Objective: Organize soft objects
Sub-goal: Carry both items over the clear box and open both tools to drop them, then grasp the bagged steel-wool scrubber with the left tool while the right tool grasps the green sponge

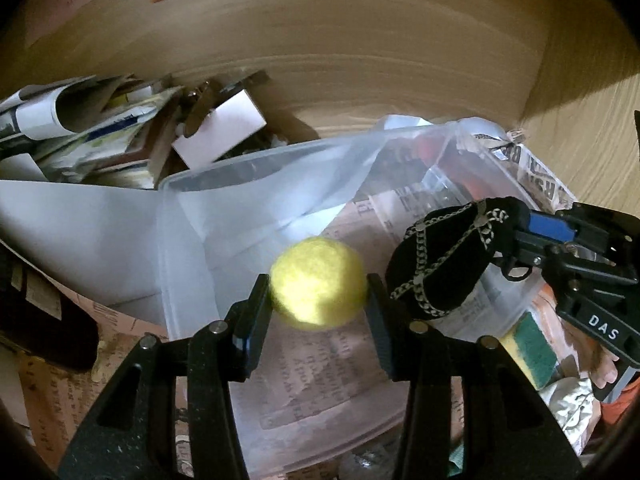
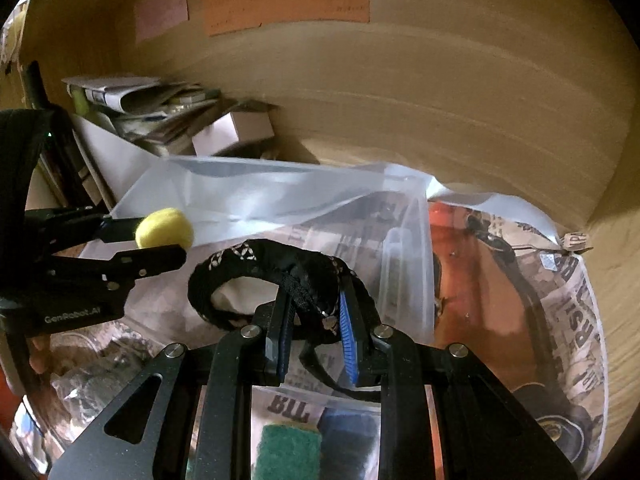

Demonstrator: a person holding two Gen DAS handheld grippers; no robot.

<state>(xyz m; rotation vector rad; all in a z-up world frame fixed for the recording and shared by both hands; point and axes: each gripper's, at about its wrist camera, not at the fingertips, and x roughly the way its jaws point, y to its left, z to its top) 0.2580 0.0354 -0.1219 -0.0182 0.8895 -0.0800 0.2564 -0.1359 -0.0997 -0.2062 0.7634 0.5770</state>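
My left tongs (image 1: 319,292) clench a yellow ball (image 1: 318,282) over the clear bin (image 1: 188,216); my right tongs (image 2: 315,330), tilted down beside them, pinch a black scrunchie (image 2: 280,268) above the same bin. Sponges (image 2: 288,452) below are half hidden. Newspaper (image 2: 576,320) lines a wooden shelf (image 2: 440,100)

The print on the newspaper (image 1: 320,364) under the clear bin (image 2: 408,240) is too blurred to read. Writing on the orange note (image 2: 288,0) is too small to tell. The green sponge (image 2: 288,456) is cut off by the bottom edge, and partly hidden behind the right gripper (image 2: 316,336) frame. Stack of papers (image 1: 92,136) is blurred, the left edge cuts it off.
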